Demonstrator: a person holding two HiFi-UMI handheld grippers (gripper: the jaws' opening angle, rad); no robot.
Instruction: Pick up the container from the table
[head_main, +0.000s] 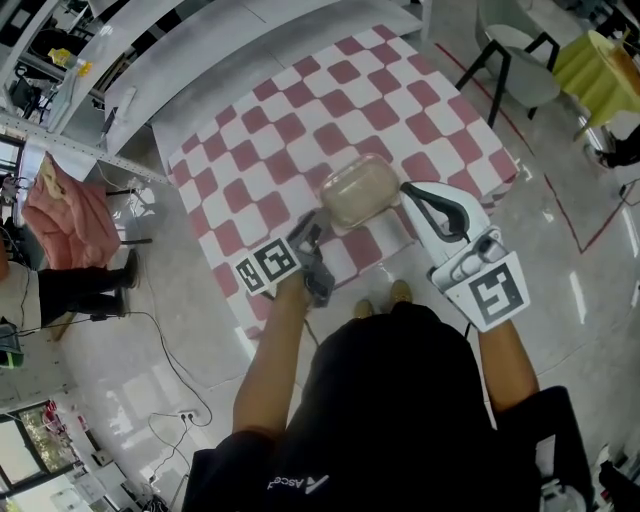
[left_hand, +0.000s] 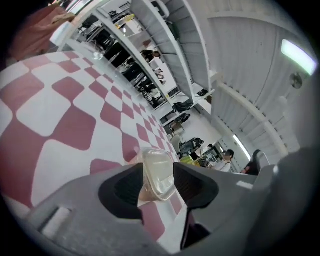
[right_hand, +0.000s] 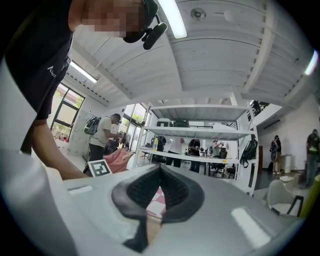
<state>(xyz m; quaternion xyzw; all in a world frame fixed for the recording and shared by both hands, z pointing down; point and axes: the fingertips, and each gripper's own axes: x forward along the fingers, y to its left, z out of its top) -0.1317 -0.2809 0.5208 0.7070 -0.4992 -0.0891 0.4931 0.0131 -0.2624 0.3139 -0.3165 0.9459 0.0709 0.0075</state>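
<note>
**Work surface.** The tabletop (head_main: 300, 110) is covered by a pink-and-white chequered cloth.

**Task object.** The translucent, round-cornered plastic container with pale beige contents (head_main: 360, 192) stands upright on the tabletop. It is close to the near edge, about midway along it. The lid is on.

**Left tongs.** The left tongs (head_main: 310, 240) lie over the near edge and point at the container's left near corner. In the left gripper view the jaws of the left tongs (left_hand: 156, 187) stand wide apart. The container (left_hand: 159, 175) shows in the gap between the two dark pads and rests on the cloth. No firm clamp is visible, and whether either pad touches the container wall cannot be told. The marker cube of the left tongs (head_main: 268, 265) sits behind the jaws, over the tabletop's near edge.

**Right tongs.** The right tongs (head_main: 410, 190) lie just beside the container's right side. In the right gripper view the jaws of the right tongs (right_hand: 160, 170) meet at the tips. Nothing is held between them. Only a sliver of the chequered cloth shows behind the pads. The marker cube of the right tongs (head_main: 492, 292) is off the tabletop, over the floor.
</note>
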